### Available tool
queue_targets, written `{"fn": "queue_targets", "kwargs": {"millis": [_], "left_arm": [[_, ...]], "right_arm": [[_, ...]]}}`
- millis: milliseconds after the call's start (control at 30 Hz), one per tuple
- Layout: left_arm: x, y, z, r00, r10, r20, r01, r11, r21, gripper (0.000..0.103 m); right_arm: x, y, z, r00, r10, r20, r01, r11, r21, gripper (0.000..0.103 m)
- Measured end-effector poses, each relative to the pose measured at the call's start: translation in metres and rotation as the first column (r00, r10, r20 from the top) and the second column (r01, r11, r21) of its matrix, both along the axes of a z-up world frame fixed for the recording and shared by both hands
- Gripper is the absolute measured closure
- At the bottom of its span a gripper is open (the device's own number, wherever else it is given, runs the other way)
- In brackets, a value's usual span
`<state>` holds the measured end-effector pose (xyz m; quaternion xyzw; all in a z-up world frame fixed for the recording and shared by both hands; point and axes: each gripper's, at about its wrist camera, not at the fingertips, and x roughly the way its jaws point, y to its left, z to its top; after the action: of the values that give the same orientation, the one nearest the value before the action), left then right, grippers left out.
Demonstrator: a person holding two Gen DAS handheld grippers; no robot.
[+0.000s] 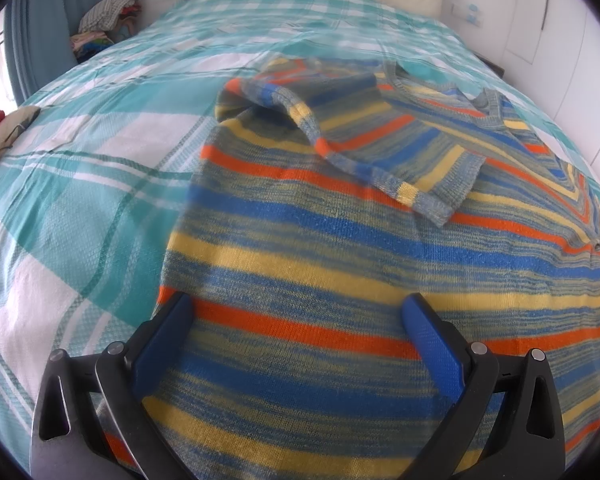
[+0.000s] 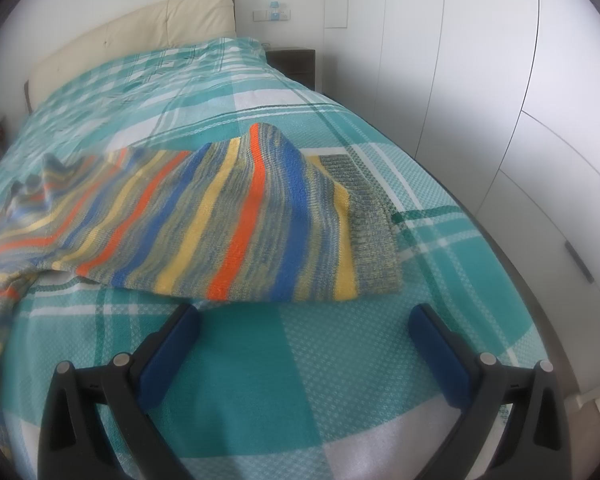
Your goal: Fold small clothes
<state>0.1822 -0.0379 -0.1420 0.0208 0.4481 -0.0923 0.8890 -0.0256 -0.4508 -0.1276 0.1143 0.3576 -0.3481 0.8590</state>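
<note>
A small striped knit sweater [image 1: 340, 240], in blue, yellow, orange and grey, lies flat on the bed. One sleeve [image 1: 340, 136] is folded across its chest. My left gripper [image 1: 300, 312] is open and hovers over the sweater's lower body, holding nothing. In the right wrist view the other sleeve [image 2: 260, 216] stretches out over the bedspread, its grey cuff [image 2: 374, 232] to the right. My right gripper [image 2: 304, 320] is open and empty, just in front of that sleeve's near edge.
The bed has a teal and white plaid cover [image 2: 280, 380] and a cream headboard [image 2: 140, 28]. White wardrobe doors [image 2: 500, 120] stand close on the right. A pile of clothes [image 1: 108, 16] sits beyond the bed's far left corner.
</note>
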Motion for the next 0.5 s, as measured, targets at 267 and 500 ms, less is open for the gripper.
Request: {"fn": "queue_targets", "kwargs": {"millis": [267,500], "left_arm": [[0.002,0.001,0.013,0.992,-0.067,-0.105,0.066,0.998,-0.017,0.003],[-0.008,-0.028,0.116,0.924,-0.383,-0.015,0.383,0.924,-0.007,0.0]], "right_arm": [[0.0,0.0,0.001,1.0,0.001,0.003,-0.001,1.0,0.001,0.0],[-0.001,0.001,0.001,1.0,0.001,0.006,-0.001,1.0,0.004,0.0]]}}
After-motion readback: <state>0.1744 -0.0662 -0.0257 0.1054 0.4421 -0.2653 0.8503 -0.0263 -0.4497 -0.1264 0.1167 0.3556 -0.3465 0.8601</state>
